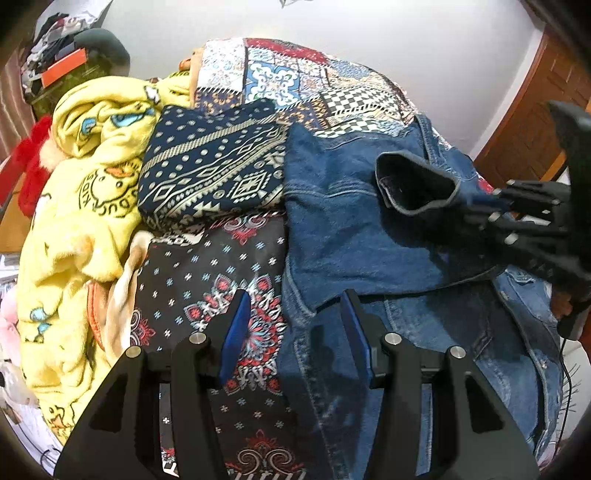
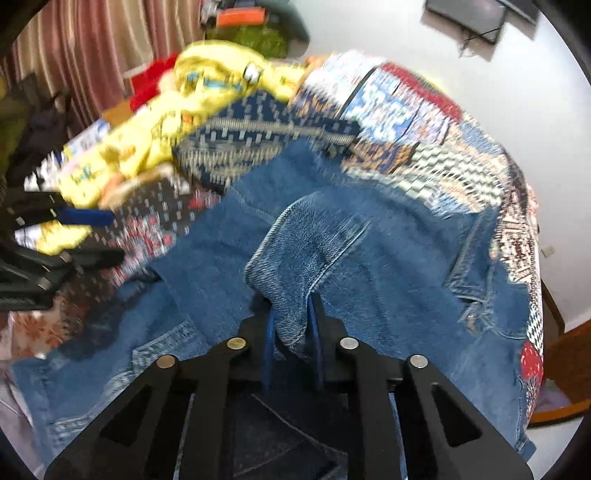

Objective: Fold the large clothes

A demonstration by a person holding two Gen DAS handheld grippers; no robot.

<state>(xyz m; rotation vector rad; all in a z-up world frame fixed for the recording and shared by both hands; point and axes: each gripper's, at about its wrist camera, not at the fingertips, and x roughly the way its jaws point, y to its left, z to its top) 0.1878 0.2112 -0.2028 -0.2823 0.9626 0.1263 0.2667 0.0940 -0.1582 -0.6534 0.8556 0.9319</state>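
The left tool (image 1: 293, 325) is spread about halfway, its blue pads (image 1: 236, 328) pinching nothing; one pad hangs over the dark floral cloth (image 1: 207, 280), the other over the edge of the denim jacket (image 1: 351, 236). The jacket lies ahead and to the right of this tool, spread across the bed (image 1: 332, 88), which wears a patchwork cover of tiles, checks and red florals. A jacket sleeve, its dark cuff (image 1: 417, 184) gaping, is lifted off the jacket's body on the right, where the right tool (image 1: 480, 214) reaches in from the frame edge.

In the right wrist view the right tool (image 2: 291, 325) is pressed together on a fold of denim (image 2: 295, 258), which bunches up between its pads. The rest of the jacket spreads ahead and to both sides of it. The left tool (image 2: 88, 236) shows at the far left, over the floral cloth (image 2: 155, 221). This view is blurred.

Ahead and left of the left tool lies a folded navy cloth (image 1: 210, 170) with cream geometric bands. Further left a yellow blanket (image 1: 85, 184) with cartoon prints is heaped, a red fuzzy item (image 1: 29, 170) beside it.

Beyond the bed stands a plain white wall (image 1: 369, 33). A wooden door (image 1: 532, 122) is to the right, a striped curtain (image 2: 85, 59) to the far left. Clutter with an orange box (image 2: 242, 16) sits beyond the yellow blanket. A dark flat panel (image 2: 469, 16) hangs on the wall, upper right.
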